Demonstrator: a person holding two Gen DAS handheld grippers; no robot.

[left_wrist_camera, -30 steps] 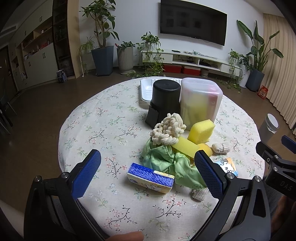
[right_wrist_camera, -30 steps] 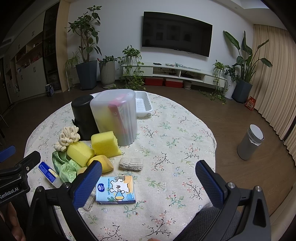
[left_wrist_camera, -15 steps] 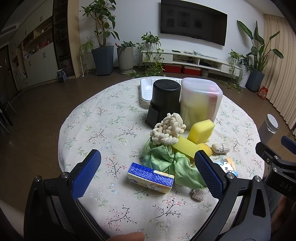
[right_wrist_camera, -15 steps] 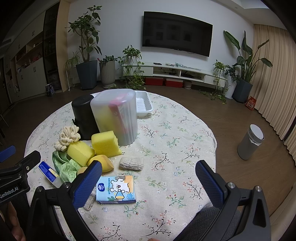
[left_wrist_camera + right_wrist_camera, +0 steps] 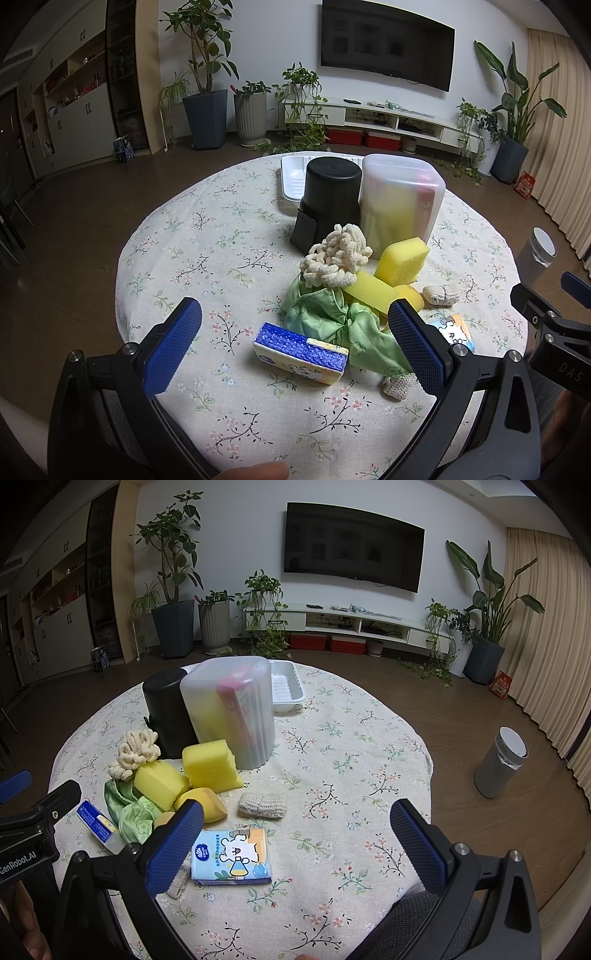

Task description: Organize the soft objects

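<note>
Both sets of jaws wide, empty. Soft pile just before the frosted container [image 5: 400, 201] on the bench [image 5: 207, 266]. Best: descend squarely over blue-topped sponge [image 5: 301, 352], pinch mid-body.

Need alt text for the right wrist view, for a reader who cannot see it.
The open right gripper hangs empty over a round floral table, just above a blue tissue pack. Behind the pack lie a knitted beige piece, yellow sponges, green cloth and a frosted plastic container. The left gripper shows at the left edge.
</note>
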